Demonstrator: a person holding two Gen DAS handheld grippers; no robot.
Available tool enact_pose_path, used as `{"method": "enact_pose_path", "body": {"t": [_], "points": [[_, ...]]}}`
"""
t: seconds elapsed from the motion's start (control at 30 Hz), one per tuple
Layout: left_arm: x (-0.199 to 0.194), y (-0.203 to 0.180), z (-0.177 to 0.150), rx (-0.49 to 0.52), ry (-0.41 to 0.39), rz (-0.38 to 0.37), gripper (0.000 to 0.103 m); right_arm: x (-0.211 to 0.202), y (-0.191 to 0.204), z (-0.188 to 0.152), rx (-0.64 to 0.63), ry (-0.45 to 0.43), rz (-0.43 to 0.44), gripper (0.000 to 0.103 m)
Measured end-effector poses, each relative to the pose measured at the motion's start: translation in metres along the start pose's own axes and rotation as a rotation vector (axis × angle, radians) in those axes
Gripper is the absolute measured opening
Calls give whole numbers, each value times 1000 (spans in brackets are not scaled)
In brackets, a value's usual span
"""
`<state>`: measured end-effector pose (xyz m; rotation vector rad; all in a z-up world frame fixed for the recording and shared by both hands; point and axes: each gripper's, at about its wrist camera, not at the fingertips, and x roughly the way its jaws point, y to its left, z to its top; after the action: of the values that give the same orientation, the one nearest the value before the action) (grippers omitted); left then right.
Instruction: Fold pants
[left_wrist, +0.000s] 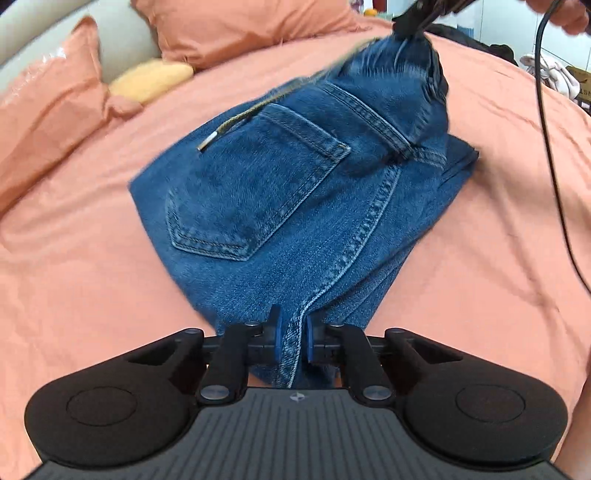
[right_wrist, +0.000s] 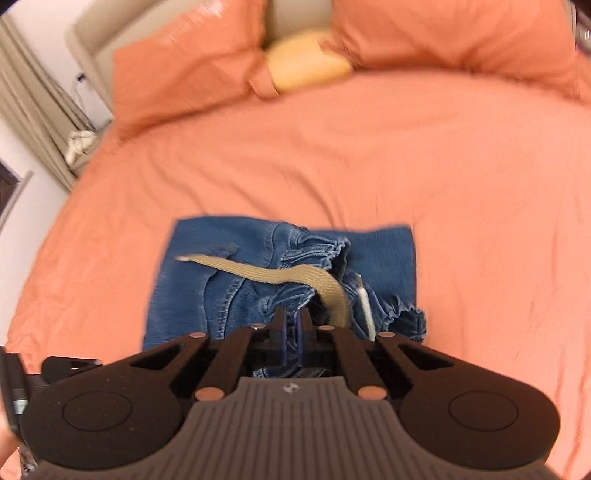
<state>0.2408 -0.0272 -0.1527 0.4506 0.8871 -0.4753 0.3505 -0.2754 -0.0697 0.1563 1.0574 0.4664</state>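
Blue denim pants (left_wrist: 258, 206) lie folded on the orange bed sheet (left_wrist: 74, 258), back pocket up. My left gripper (left_wrist: 293, 322) is shut on the near fold, and a stitched seam runs up between its blue pads. At the far end the waistband is lifted off the bed, pinched by my right gripper (left_wrist: 408, 23). In the right wrist view the right gripper (right_wrist: 291, 316) is shut on the gathered waistband of the pants (right_wrist: 184, 288). A khaki drawstring (right_wrist: 280, 275) with a metal tip trails across the denim, and the drawstring (left_wrist: 225, 129) also crosses the pocket.
Orange pillows (left_wrist: 236, 29) and a yellow cushion (left_wrist: 151, 79) lie against the beige headboard (right_wrist: 295, 14). A black cable (left_wrist: 550, 122) hangs at the right. A pile of clothes (left_wrist: 550, 74) sits past the bed's far right edge. Curtains (right_wrist: 33, 122) hang left of the bed.
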Motion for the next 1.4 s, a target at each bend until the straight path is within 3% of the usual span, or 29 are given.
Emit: {"method": "enact_pose_path", "body": {"t": [0.2,0.47,0.6,0.73,0.87,0.93,1.03,1.1,1.17,1.23,1.3,1.4], "points": [[-12,-3,-19,22,16,16,10,-40,-10,-42,5,-36,-16,0],[-11,7,-8,9,95,-32,12,20,-55,-111,121,58,-84,0],[-27,28,0,-62,80,-112,21,51,-66,-121,138,63,-104,0],[-36,34,11,-74,48,-124,36,61,-65,-115,142,60,-101,0],[-14,15,25,-103,40,-122,37,53,-62,-113,132,52,-103,0],[2,6,32,-125,55,-146,27,46,-63,-114,147,33,-96,0],[29,-4,31,-107,169,-117,11,33,-62,-111,153,0,-88,2],[39,-6,23,-91,229,-128,9,25,-61,-107,149,-16,-83,6],[40,-6,16,-78,240,-139,9,15,-61,-104,140,-37,-69,10],[39,-4,14,-75,254,-156,8,9,-63,-96,144,-58,-51,33],[47,-3,9,-75,346,-198,0,4,-66,-87,166,-91,-38,36],[36,1,-1,-43,293,-202,0,7,-76,-70,244,-111,-15,40]]}}
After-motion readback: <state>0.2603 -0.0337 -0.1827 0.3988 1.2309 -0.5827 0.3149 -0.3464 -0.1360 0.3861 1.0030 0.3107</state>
